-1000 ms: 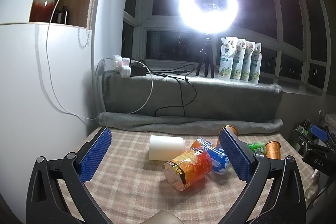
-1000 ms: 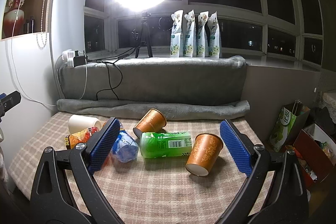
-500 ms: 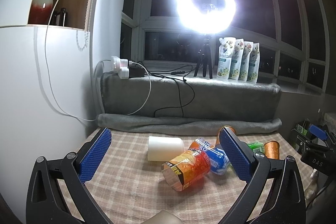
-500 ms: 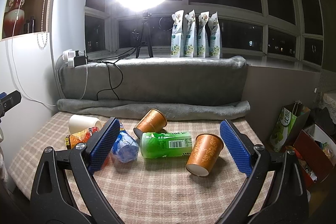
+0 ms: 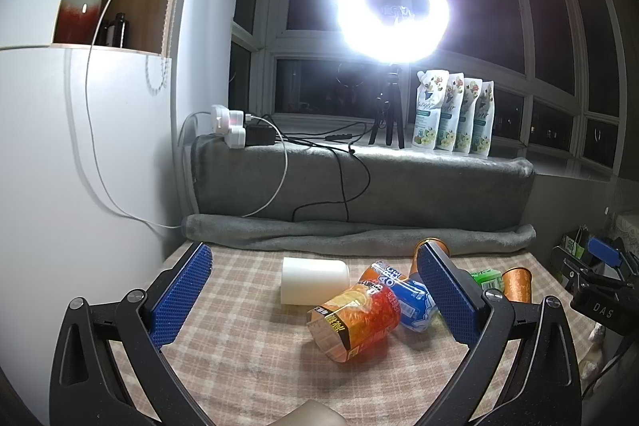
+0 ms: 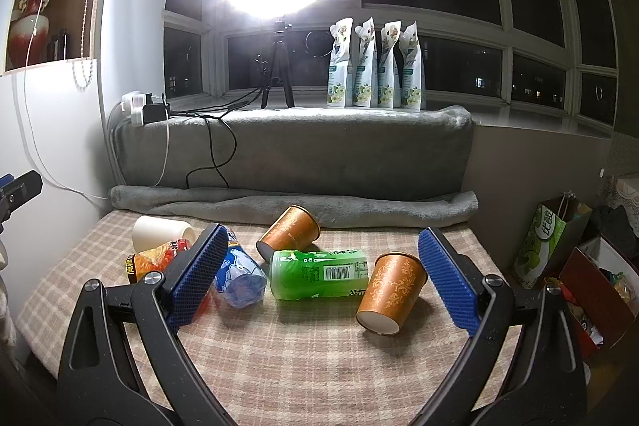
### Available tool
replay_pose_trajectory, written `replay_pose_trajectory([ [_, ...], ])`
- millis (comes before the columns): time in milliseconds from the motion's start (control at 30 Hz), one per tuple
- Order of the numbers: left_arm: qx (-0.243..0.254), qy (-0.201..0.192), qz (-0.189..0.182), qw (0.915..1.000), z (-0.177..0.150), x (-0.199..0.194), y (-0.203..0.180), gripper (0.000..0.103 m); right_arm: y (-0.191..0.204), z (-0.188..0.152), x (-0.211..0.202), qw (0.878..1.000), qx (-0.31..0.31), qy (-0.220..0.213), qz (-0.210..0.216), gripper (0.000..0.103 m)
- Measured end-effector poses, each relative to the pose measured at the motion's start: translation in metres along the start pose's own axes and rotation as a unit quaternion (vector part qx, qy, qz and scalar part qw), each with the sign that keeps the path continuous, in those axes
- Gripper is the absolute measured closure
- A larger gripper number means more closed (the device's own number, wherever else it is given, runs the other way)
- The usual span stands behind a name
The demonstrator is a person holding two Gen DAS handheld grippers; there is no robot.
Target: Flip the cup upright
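Observation:
Several cups lie tipped over on the checked cloth [image 6: 319, 358]. In the right wrist view a brown patterned paper cup [image 6: 391, 292] leans with its rim up, next to a green cup [image 6: 319, 272] on its side, another brown cup [image 6: 288, 232], a blue cup [image 6: 239, 276], an orange cup [image 6: 153, 260] and a white cup [image 6: 159, 232]. My right gripper [image 6: 319, 276] is open above the cloth, short of them. In the left wrist view the orange cup [image 5: 355, 314], white cup [image 5: 313, 280] and blue cup [image 5: 413, 302] lie between my open left gripper's [image 5: 315, 302] fingers.
A rolled grey blanket [image 6: 295, 204] edges the back of the cloth. Cables [image 6: 211, 146] hang from a power strip. A ring light on a tripod [image 6: 277, 78] and several pouches [image 6: 375, 66] stand on the sill. Bags and boxes [image 6: 559, 250] sit at the right.
The left wrist view has shifted slightly, so the cups sit a little lower and more to the left. The right gripper and the cups have not visibly moved.

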State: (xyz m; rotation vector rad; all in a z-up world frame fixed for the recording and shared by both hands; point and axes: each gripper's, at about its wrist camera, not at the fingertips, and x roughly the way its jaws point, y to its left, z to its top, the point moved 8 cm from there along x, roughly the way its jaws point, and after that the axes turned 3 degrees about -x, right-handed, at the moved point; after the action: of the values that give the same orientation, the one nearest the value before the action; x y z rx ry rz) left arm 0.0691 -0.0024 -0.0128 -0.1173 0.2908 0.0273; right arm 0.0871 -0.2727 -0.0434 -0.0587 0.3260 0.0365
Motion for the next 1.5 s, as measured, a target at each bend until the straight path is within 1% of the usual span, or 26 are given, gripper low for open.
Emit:
replay_pose_trajectory([
  [700,-0.002,0.004,0.0,1.0,-0.004,0.001,0.001,0.001,0.007,-0.001,0.0,1.0,-0.006,0.003,0.005,0.005],
  [1167,-0.003,0.017,0.003,0.9998,-0.008,0.014,0.004,0.001,0.016,-0.005,0.019,0.999,-0.015,0.02,0.022,0.005],
  [1267,-0.005,0.021,0.004,0.9998,-0.009,0.017,0.006,0.001,0.021,-0.005,0.026,0.999,-0.018,0.027,0.032,0.005],
  [1367,-0.009,0.027,0.007,0.9996,-0.011,0.023,0.012,0.001,0.03,-0.006,0.038,0.997,-0.032,0.042,0.051,0.005],
  [1500,-0.023,0.05,0.007,0.9985,-0.022,0.033,0.025,0.001,0.051,-0.005,0.058,0.992,-0.053,0.064,0.097,0.005],
])
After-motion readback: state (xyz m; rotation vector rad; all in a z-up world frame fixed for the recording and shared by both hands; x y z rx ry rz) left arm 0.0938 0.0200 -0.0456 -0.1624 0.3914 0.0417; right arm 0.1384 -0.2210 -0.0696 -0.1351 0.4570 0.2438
